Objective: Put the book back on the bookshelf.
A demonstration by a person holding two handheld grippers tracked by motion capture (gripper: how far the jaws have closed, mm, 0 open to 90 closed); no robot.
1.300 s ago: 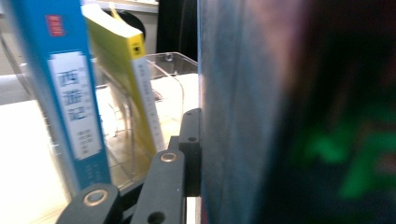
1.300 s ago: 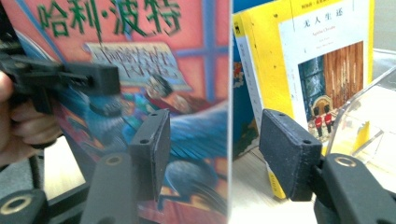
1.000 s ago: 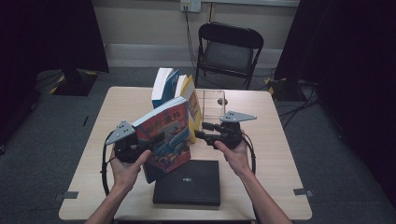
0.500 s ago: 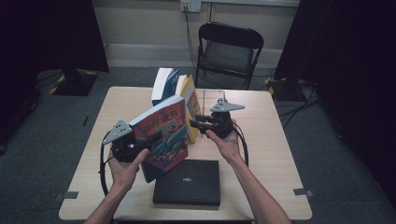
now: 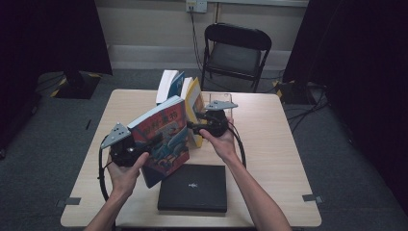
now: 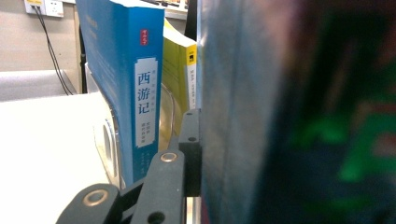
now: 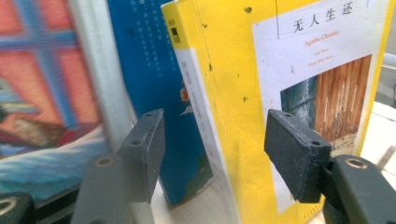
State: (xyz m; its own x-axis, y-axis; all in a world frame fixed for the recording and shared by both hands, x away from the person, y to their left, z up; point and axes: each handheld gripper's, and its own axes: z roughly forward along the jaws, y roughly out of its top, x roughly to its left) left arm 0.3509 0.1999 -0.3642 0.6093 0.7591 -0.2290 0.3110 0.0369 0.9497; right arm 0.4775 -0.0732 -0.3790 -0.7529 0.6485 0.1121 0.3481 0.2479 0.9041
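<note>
My left gripper (image 5: pixel 148 143) is shut on a colourful picture-cover book (image 5: pixel 162 137) and holds it tilted above the table (image 5: pixel 269 144). In the left gripper view one jaw presses that book's (image 6: pixel 280 116) cover. A yellow paperback (image 5: pixel 193 108) and a blue book (image 5: pixel 172 85) stand upright at the table's far middle. My right gripper (image 5: pixel 193 126) is open at the yellow paperback. In the right gripper view my right gripper (image 7: pixel 219 154) has one jaw on each side of the paperback's (image 7: pixel 233 84) lower corner, with gaps. The blue book (image 7: pixel 144 65) stands behind it.
A flat black case (image 5: pixel 193 188) lies near the table's front edge, between the forearms. A clear bookend (image 5: pixel 220 98) stands just right of the upright books. A black folding chair (image 5: pixel 235 53) sits beyond the table. The blue book's spine (image 6: pixel 140 93) stands by the held book.
My right gripper has moved away from me and to the left, up to the yellow paperback. The left gripper still holds the colourful book, shifted slightly.
</note>
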